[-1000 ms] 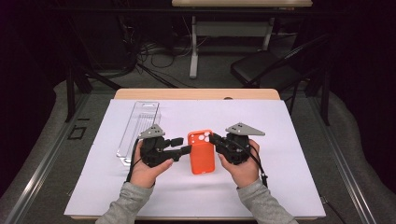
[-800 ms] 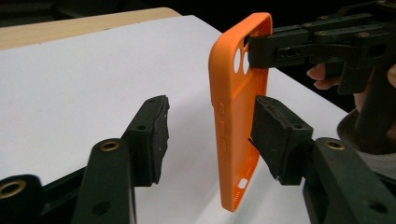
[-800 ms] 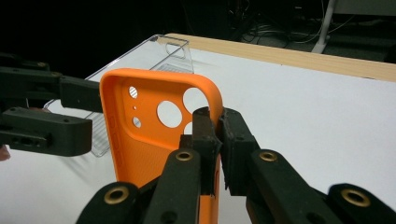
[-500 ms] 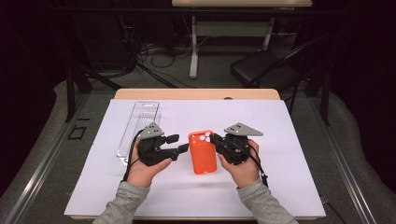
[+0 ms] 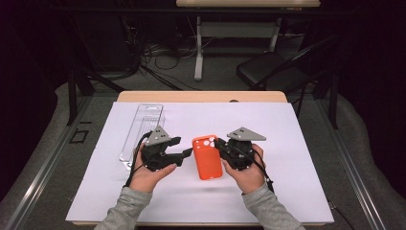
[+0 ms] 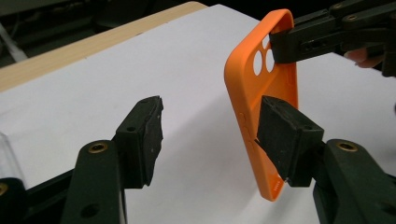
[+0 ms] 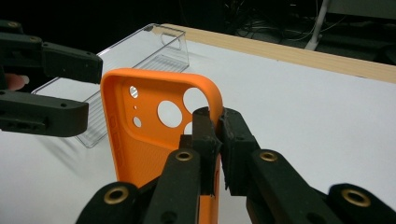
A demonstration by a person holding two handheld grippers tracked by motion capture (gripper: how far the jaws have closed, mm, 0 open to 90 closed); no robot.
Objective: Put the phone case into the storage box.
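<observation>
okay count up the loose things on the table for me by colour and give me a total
Orange: 1, the orange rubbery phone case, pinched at its edge by the right gripper.
Clear: 1, the clear plastic oblong tray.
Total: 2.

Clear tray (image 5: 142, 128) lying lengthwise on white sheet (image 5: 297, 143) near its left edge, over wooden table (image 5: 201, 96). Beyond, black chair (image 5: 273, 72), table leg (image 5: 198, 52) and cables (image 5: 153, 52) on the grey floor.
</observation>
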